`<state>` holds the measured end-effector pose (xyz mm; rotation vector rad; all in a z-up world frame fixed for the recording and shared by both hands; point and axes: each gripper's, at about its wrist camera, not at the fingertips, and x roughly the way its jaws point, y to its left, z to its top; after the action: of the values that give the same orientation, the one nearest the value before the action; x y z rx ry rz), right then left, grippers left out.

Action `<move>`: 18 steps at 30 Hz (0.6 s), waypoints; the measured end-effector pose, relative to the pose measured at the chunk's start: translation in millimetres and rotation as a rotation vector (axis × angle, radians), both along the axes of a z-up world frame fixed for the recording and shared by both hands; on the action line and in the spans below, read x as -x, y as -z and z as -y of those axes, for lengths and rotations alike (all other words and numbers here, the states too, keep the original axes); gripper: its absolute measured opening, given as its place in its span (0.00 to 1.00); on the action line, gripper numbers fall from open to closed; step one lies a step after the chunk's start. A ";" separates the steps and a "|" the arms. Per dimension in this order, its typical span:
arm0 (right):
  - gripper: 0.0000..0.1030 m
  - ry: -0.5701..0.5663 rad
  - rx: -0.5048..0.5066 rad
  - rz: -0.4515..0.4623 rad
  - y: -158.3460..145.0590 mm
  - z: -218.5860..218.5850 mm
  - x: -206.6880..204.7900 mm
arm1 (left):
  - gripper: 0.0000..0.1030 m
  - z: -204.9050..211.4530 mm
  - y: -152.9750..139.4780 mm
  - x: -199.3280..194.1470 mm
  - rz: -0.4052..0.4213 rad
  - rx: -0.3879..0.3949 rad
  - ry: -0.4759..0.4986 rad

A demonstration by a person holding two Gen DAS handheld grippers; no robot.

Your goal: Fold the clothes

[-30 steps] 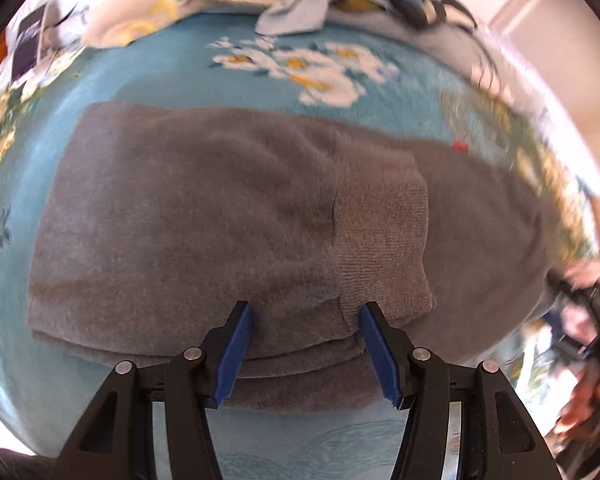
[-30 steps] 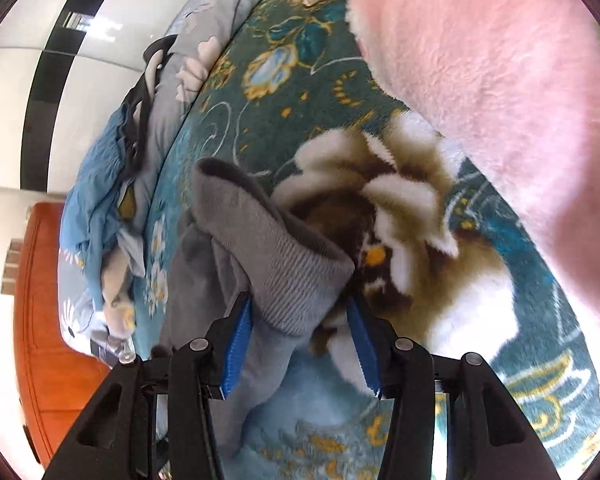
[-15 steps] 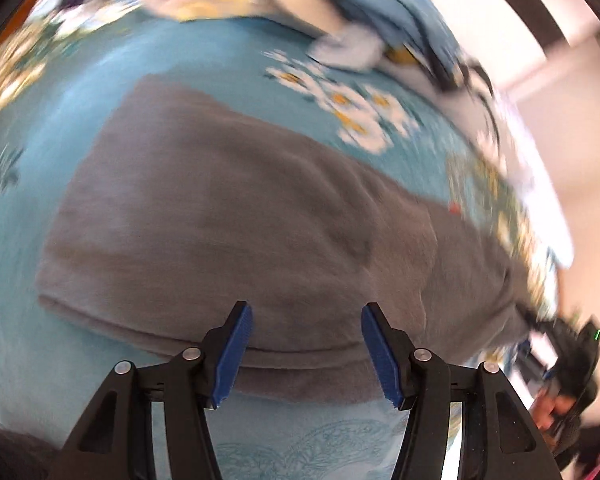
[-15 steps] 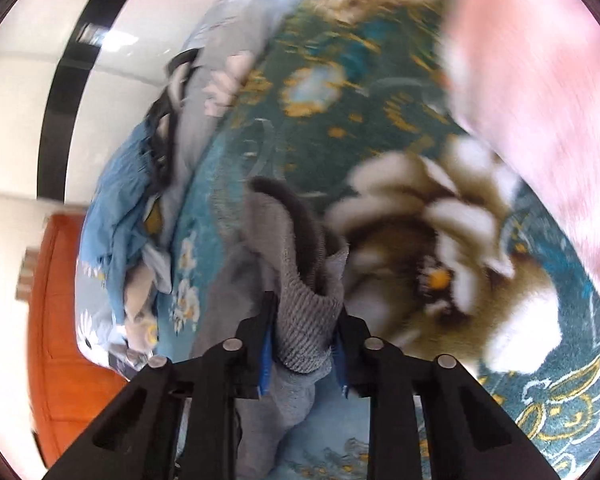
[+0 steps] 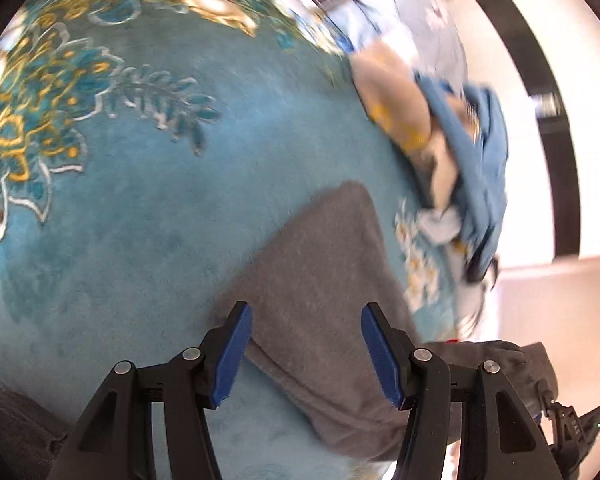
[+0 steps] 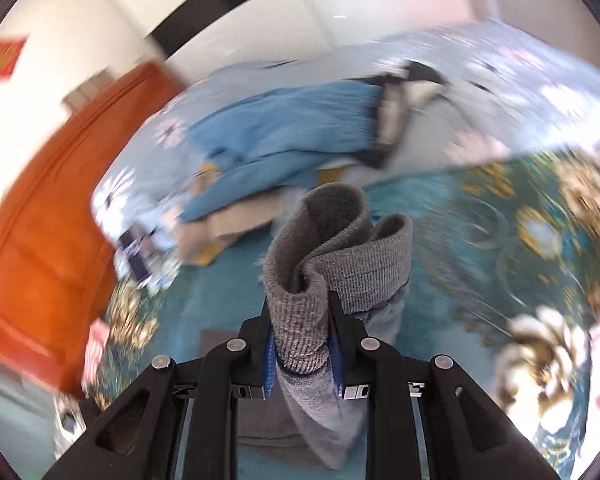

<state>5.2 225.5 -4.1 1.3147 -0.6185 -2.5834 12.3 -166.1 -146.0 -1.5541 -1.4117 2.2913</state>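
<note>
Grey cuff caught and lifted

Grey sweater (image 5: 320,280) lies on the blue bed blanket (image 5: 140,220). Right gripper (image 6: 302,356) jaws, wide a moment ago, now pinch its cuff (image 6: 332,248), so folding can start. Left gripper (image 5: 306,354) jaws stay wide, empty.

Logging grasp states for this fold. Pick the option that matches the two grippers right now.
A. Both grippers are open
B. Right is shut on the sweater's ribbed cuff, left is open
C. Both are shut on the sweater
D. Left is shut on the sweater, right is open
B: the right gripper pinches the ribbed cuff of the grey sweater, while the left gripper hangs open above the fabric.
</note>
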 end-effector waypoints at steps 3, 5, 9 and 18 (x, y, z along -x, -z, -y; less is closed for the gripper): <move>0.22 -0.111 -0.082 -0.039 -27.1 47.2 15.8 | 0.59 13.1 -0.4 -2.5 -0.020 -0.045 -0.037; 0.22 -0.194 -0.144 -0.021 -18.4 87.2 20.7 | 0.59 18.5 1.6 -2.4 -0.024 -0.068 -0.057; 0.22 -0.361 -0.275 0.057 23.7 171.6 24.5 | 0.59 32.5 6.3 -5.6 -0.027 -0.114 -0.107; 0.34 -0.515 -0.425 0.205 94.9 227.9 10.3 | 0.59 55.9 16.9 -10.2 -0.017 -0.212 -0.178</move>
<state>-5.1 -2.4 -99.0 1.6118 0.2473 -2.2277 22.5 -222.0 -162.9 -1.3965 -1.7880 2.1503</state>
